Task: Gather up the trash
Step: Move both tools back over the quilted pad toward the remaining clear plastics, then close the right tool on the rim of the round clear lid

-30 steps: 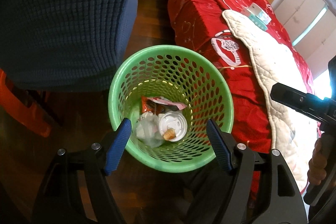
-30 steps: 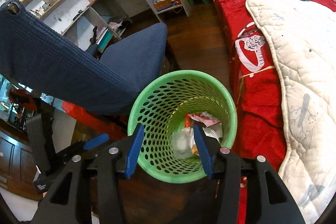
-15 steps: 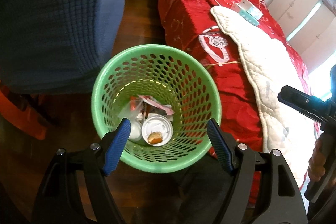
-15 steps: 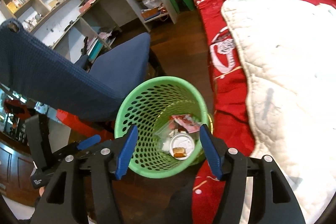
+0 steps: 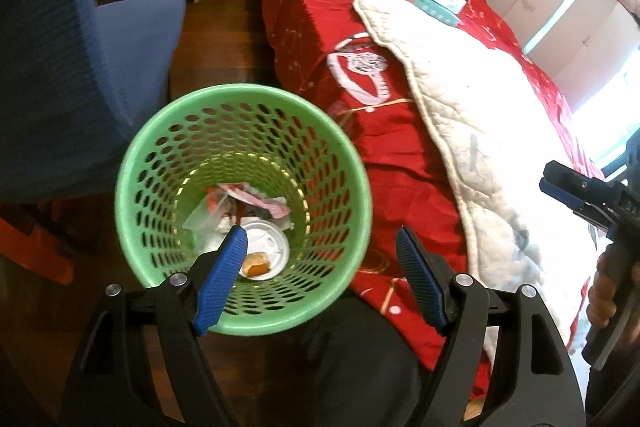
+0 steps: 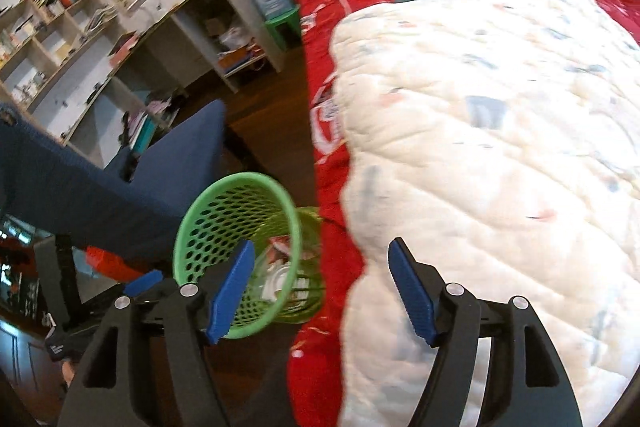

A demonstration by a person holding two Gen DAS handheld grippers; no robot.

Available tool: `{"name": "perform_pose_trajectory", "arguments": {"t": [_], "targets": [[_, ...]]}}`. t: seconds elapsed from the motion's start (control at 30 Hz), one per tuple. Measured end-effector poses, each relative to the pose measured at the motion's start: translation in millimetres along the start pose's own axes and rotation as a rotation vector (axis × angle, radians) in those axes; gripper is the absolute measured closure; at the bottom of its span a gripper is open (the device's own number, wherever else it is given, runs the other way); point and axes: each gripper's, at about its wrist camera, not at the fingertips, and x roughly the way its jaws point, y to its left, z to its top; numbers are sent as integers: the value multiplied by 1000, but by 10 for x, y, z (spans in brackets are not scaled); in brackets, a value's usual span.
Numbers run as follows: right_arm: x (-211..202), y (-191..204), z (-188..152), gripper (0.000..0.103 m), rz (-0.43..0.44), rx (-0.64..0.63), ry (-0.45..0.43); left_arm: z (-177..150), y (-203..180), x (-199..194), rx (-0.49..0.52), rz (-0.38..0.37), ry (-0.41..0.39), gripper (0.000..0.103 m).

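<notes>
Between drops: both claws empty, trash already in the bin.

The green basket (image 5: 362,195), lower left of the left wrist view, holds wrappers and a white cup lid (image 5: 266,249). The left claw (image 5: 318,279) gapes wide with nothing in it; the right claw (image 6: 320,289) is opening, nothing between its jaws, over the white quilt (image 6: 500,147). Likely next: find another scrap, none plainly visible.

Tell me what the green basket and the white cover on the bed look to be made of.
Green basket: apparently moulded plastic, slightly glossy; smooth rim, walls pierced with regular holes.
White cover: seemingly quilted fabric, matte; stitched lines leave it puffy, with a faint print.
</notes>
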Motion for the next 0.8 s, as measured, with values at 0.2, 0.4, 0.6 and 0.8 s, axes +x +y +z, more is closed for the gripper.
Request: {"name": "perform_pose_trajectory", "arguments": {"t": [0.2, 0.4, 0.6, 0.8], "targets": [[-235, -479, 13, 33, -89, 53, -35, 49, -292, 78, 46, -29, 14, 27], [-486, -1038, 52, 31, -214, 94, -64, 87, -537, 166, 75, -56, 30, 26], [-657, -1522, 112, 28, -338, 105, -75, 137, -715, 225, 96, -74, 40, 26], [-681, -1889, 210, 21, -407, 84, -71, 196, -881, 294, 112, -88, 49, 24]]}}
